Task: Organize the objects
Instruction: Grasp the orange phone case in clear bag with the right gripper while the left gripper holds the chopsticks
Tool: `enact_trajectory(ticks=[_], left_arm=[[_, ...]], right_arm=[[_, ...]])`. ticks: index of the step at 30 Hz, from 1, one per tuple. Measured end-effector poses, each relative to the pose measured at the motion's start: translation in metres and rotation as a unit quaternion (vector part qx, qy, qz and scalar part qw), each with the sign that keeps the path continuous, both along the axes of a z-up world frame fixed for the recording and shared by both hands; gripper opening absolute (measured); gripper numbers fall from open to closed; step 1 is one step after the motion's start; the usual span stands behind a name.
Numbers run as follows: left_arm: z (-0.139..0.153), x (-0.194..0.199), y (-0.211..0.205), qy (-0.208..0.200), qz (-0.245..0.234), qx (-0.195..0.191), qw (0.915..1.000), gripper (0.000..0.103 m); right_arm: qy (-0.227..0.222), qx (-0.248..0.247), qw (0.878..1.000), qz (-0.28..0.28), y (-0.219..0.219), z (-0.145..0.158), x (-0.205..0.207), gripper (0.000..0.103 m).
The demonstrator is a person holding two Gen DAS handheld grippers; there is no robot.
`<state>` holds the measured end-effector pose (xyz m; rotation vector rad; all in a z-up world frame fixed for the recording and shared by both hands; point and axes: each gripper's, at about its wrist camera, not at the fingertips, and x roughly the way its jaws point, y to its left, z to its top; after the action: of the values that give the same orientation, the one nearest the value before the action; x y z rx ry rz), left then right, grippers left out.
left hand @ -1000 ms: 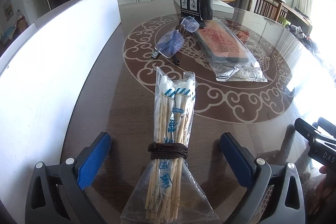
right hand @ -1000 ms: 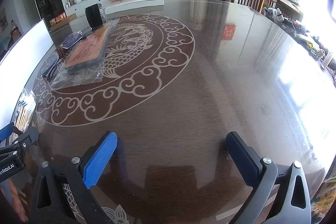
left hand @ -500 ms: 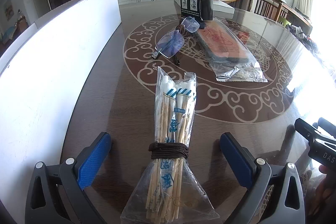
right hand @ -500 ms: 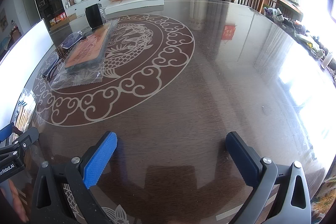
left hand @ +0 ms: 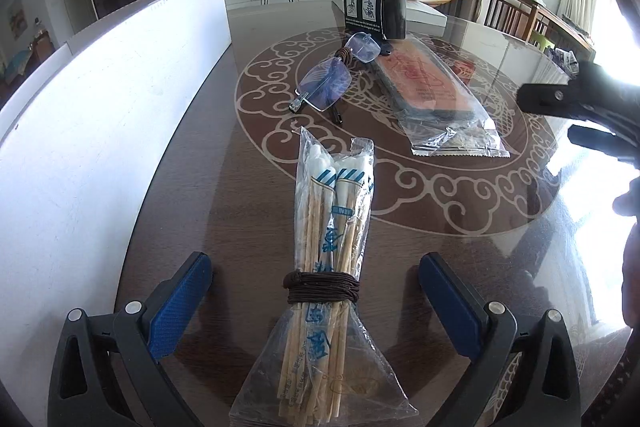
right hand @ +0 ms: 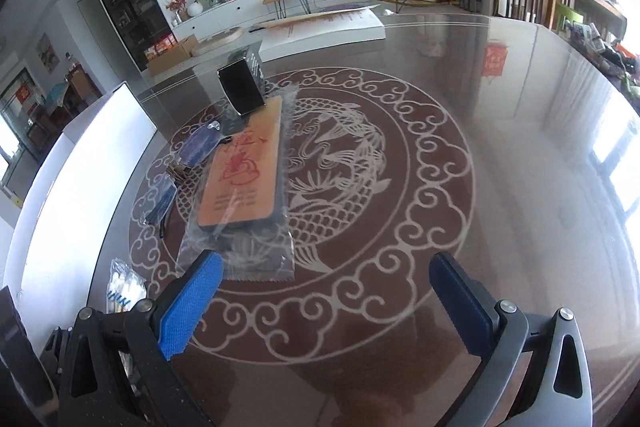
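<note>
Left gripper [left hand: 316, 291]: jaws released, spread wide, astride the chopstick bundle [left hand: 330, 251] without touching it. Bundle lies near the table [left hand: 224, 163] edge closest to the camera, bagged in clear film, cinched by a brown cord [left hand: 321, 287].

Judgement: light, stiff lengthwise; film slippery and loose at both ends. Best hold is across the cord wrap, where the sticks are packed tight.

Right gripper [right hand: 326, 291]: jaws released, empty, over bare table beside the bagged phone case [right hand: 242, 179].

Further toward the table's middle: folding glasses [left hand: 332, 79], black box [left hand: 376, 11]. Glasses look fragile.
</note>
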<state>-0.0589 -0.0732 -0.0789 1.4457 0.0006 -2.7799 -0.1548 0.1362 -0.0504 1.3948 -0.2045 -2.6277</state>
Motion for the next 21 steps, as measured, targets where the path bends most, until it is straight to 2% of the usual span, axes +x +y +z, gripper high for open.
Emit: enact_trajectory(ticks=[4, 7, 10, 13, 16, 18, 19, 20, 21], left_arm=[[0.0, 0.0, 0.0, 0.0, 0.0, 0.0, 1.0, 0.103], [0.0, 0.0, 0.0, 0.0, 0.0, 0.0, 1.0, 0.103], [0.0, 0.0, 0.0, 0.0, 0.0, 0.0, 1.0, 0.103], [0.0, -0.001, 0.0, 0.0, 0.0, 0.0, 1.0, 0.103], [0.0, -0.001, 0.0, 0.0, 0.0, 0.0, 1.0, 0.103], [0.0, -0.001, 0.0, 0.0, 0.0, 0.0, 1.0, 0.103], [0.0, -0.001, 0.0, 0.0, 0.0, 0.0, 1.0, 0.103], [0.0, -0.001, 0.0, 0.001, 0.0, 0.0, 1.0, 0.103], [0.0, -0.001, 0.0, 0.0, 0.0, 0.0, 1.0, 0.103]], right_arm=[[-0.045, -0.005, 0.998, 0.039, -0.038, -0.009, -0.05, 0.103], [-0.065, 0.034, 0.997, 0.038, -0.059, -0.022, -0.073, 0.103], [-0.083, 0.05, 0.995, 0.039, -0.069, -0.034, -0.081, 0.103], [-0.07, 0.059, 0.995, 0.049, -0.079, -0.035, -0.078, 0.103], [-0.061, 0.093, 0.991, 0.071, -0.093, -0.038, -0.074, 0.103], [-0.048, 0.107, 0.99, 0.083, -0.096, -0.038, -0.069, 0.097], [-0.039, 0.108, 0.99, 0.076, -0.092, -0.037, -0.066, 0.083], [-0.031, 0.106, 0.992, 0.068, -0.087, -0.034, -0.062, 0.077], [-0.034, 0.1, 0.992, 0.063, -0.081, -0.033, -0.06, 0.077]])
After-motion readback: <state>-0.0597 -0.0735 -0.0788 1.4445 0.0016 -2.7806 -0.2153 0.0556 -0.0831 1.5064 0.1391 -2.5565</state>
